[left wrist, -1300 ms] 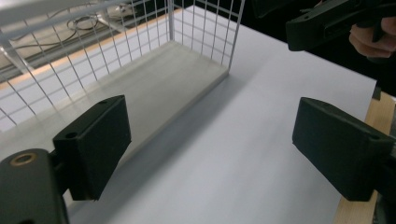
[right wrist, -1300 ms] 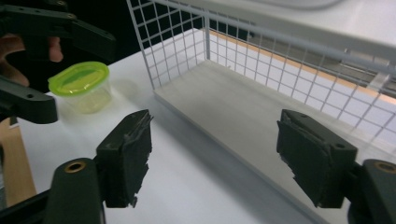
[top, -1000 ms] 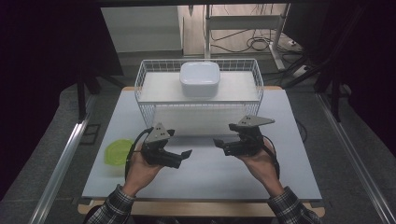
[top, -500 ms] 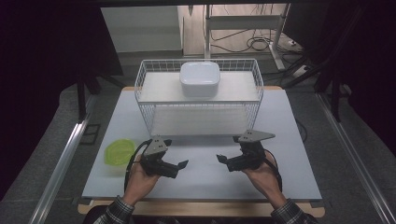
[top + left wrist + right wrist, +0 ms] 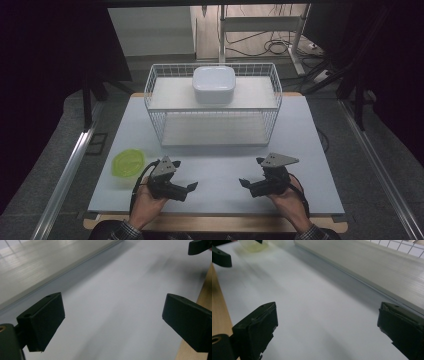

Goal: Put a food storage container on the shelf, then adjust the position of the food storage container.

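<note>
Both tongs, our left gripper (image 5: pixel 191 187) and right gripper (image 5: pixel 243 183), gape empty, with the green bowl (image 5: pixel 128 162) at ten o'clock.

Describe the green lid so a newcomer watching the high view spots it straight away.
Start at the white wire rack at the back of the pale mat. Come forward to the mat's near left edge, just left of the left gripper. The lid lies flat there: round, translucent and lime green, the sole coloured thing among white and black ones.
</note>
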`<state>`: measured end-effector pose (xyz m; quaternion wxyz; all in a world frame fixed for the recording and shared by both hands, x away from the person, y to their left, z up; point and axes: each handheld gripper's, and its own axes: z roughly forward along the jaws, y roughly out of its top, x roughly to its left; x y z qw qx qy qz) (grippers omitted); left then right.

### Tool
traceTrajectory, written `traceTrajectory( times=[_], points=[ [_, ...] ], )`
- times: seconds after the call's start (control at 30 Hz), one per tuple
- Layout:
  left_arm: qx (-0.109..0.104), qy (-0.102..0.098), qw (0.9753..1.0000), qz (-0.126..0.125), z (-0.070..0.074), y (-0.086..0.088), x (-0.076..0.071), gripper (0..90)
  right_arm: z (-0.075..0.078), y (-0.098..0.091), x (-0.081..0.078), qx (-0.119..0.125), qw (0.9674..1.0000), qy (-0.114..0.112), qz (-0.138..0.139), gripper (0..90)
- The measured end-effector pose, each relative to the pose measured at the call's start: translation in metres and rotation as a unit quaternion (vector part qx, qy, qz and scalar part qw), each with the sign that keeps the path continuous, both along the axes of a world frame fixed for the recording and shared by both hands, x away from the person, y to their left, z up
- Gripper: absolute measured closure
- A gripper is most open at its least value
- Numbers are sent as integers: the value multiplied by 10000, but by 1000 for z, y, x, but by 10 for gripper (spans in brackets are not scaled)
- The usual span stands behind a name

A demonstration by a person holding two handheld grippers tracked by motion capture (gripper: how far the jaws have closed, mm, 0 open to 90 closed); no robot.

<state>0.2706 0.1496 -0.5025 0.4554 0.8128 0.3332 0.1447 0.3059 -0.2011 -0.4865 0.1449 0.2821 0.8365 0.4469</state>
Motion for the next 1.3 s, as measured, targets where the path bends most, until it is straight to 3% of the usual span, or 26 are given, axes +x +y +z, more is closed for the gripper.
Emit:
traceTrajectory(
  times=[0.17,0.37,0.47,0.6,0.87,1.0,1.17,1.23,1.3],
  points=[
    [-17,66,10000,33,3,2,1,43,-1,-1,1,28,10000,27,0,38],
    [127,169,9995,226,3,6,5,93,-2,-1,2,53,10000,-12,-26,45],
    [111,53,9991,403,10,15,5,218,-3,1,1,19,10000,2,7,47],
    [-144,75,9986,495,18,31,8,435,-5,4,1,-30,10000,25,60,50],
    [-175,280,9959,842,22,65,17,781,-7,5,1,-58,9999,40,80,58],
    [-165,291,9948,963,25,74,18,891,-7,5,1,-76,9999,46,83,63],
    [-92,269,9916,1263,27,94,19,899,-8,5,1,-84,9999,51,90,66],
    [-13,127,9881,1535,28,107,19,898,-7,5,1,-83,9999,44,90,67],
    [-13,118,9873,1586,29,112,19,898,-7,5,1,-83,9999,48,90,67]
  ],
)
